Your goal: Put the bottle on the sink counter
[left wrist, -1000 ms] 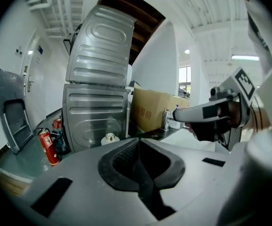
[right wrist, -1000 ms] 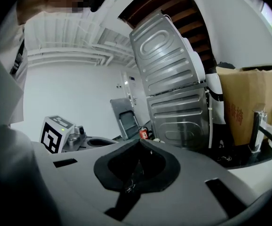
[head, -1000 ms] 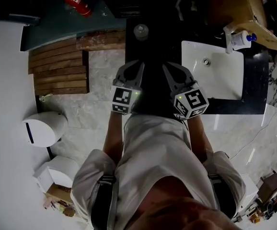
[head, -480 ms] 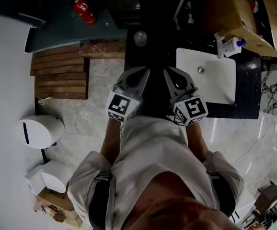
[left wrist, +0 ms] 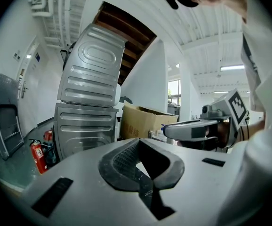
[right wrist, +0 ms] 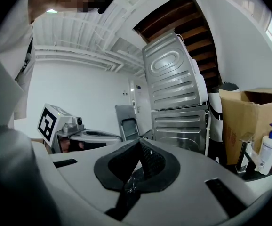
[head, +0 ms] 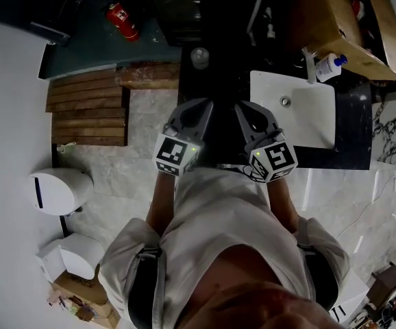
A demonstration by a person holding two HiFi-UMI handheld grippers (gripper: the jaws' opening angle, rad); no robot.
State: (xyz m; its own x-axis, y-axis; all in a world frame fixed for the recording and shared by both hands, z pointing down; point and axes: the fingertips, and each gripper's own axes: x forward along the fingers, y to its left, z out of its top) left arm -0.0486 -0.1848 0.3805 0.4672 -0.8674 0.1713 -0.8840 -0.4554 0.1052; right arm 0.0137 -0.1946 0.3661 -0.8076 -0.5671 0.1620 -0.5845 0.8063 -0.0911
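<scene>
Both claws are pinched closed with nothing in them. The left gripper (head: 201,105) and the right gripper (head: 247,107) hang side by side close to the person's body, well apart from the basin (head: 307,118). A pump bottle (head: 331,65) stands upright on the counter (head: 355,125) behind the basin, just beside the tap (head: 310,62). If that is the task's bottle, the placing looks done. A round-topped thing (head: 199,57) left of the basin might be another bottle; I cannot tell.
</scene>
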